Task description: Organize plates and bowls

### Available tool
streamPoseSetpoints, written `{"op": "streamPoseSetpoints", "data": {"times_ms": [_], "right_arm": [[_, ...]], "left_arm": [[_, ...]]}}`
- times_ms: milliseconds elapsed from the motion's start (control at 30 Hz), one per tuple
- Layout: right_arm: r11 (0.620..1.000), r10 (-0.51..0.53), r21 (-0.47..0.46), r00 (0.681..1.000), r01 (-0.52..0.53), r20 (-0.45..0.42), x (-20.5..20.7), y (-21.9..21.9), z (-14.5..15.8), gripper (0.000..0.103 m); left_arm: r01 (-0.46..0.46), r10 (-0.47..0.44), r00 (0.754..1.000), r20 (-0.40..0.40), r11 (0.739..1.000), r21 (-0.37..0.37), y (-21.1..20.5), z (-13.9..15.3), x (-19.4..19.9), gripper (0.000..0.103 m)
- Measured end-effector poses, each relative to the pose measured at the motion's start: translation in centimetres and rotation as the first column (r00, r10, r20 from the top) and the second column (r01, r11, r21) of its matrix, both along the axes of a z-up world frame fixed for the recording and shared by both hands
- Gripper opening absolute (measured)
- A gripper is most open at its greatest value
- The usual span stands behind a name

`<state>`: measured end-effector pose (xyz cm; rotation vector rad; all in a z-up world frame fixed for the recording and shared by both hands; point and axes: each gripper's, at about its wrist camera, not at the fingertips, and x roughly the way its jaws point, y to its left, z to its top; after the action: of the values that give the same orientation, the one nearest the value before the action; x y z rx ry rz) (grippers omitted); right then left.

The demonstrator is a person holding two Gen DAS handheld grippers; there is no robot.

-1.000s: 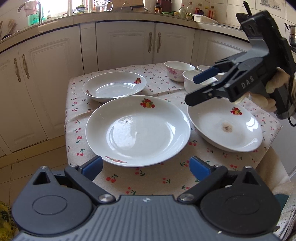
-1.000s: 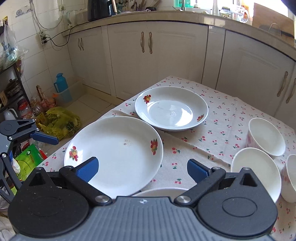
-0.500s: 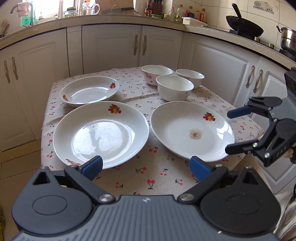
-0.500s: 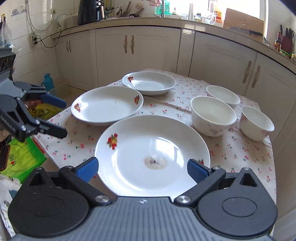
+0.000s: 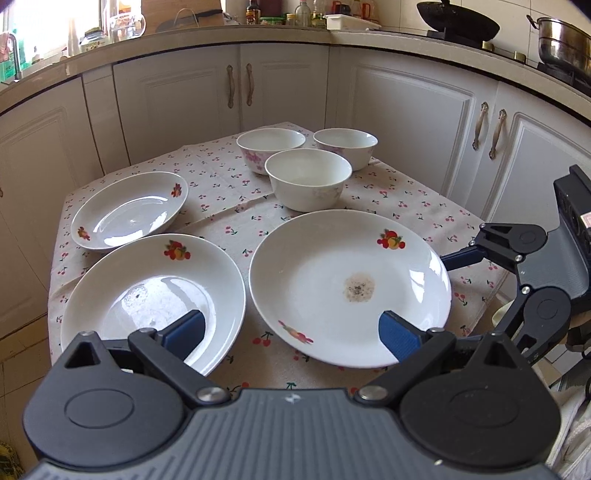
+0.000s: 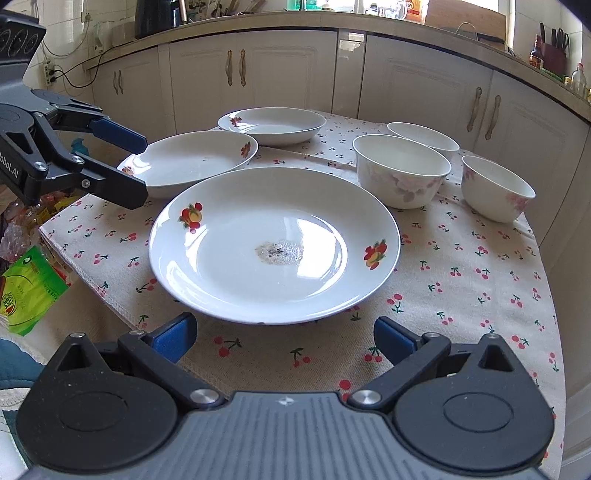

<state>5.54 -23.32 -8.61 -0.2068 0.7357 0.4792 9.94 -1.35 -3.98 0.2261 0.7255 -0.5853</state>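
Three white fruit-print plates lie on the cherry-print tablecloth [image 5: 229, 173]. The stained plate [image 5: 351, 288] [image 6: 275, 243] is nearest, a clean plate [image 5: 151, 299] [image 6: 192, 162] lies to its left, and a smaller plate [image 5: 129, 210] [image 6: 271, 123] sits behind that. Three bowls [image 5: 308, 181] [image 6: 400, 170] cluster at the back right. My left gripper [image 5: 291, 332] [image 6: 138, 168] is open and holds nothing; its tips hover over the near rims of the two front plates. My right gripper [image 6: 284, 332] [image 5: 465, 291] is open and holds nothing, just short of the stained plate's edge.
White cabinets [image 5: 240, 92] wrap around the table on the far sides. A wok [image 5: 458, 22] and a steel pot [image 5: 561, 44] stand on the counter at the right. A green bag [image 6: 26, 295] lies on the floor left of the table.
My right gripper dropped from above the stained plate to the table's right edge. My left gripper turned right toward the stained plate and moved over the plates' near rims.
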Motion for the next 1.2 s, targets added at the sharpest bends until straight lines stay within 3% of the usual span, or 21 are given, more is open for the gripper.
{"op": "streamPoseSetpoints", "data": {"times_ms": [567, 667, 933, 1200], "right_arm": [[0.999, 0.003, 0.035, 0.999, -0.005, 0.05, 0.4, 0.2, -1.1, 0.103], [0.999, 0.009, 0.036, 0.999, -0.011, 0.052, 0.4, 0.2, -1.1, 0.103], [0.998, 0.048, 0.038, 0.997, -0.05, 0.053, 0.7, 0.7, -1.1, 0.103], [0.997, 0.069, 0.038, 0.996, -0.071, 0.048, 1.1, 0.9, -1.1, 0.103]], "left_arm": [[0.182, -0.176, 0.982, -0.072, 0.98, 0.081, -5.5, -1.1, 8.4, 0.098], [0.209, -0.198, 0.973, -0.117, 0.973, 0.095, -6.1, -1.7, 10.1, 0.097], [0.286, -0.252, 0.931, -0.264, 0.953, 0.1, -7.1, -3.2, 12.5, 0.083], [0.327, -0.282, 0.906, -0.317, 0.94, 0.098, -7.7, -3.7, 13.5, 0.08]]}}
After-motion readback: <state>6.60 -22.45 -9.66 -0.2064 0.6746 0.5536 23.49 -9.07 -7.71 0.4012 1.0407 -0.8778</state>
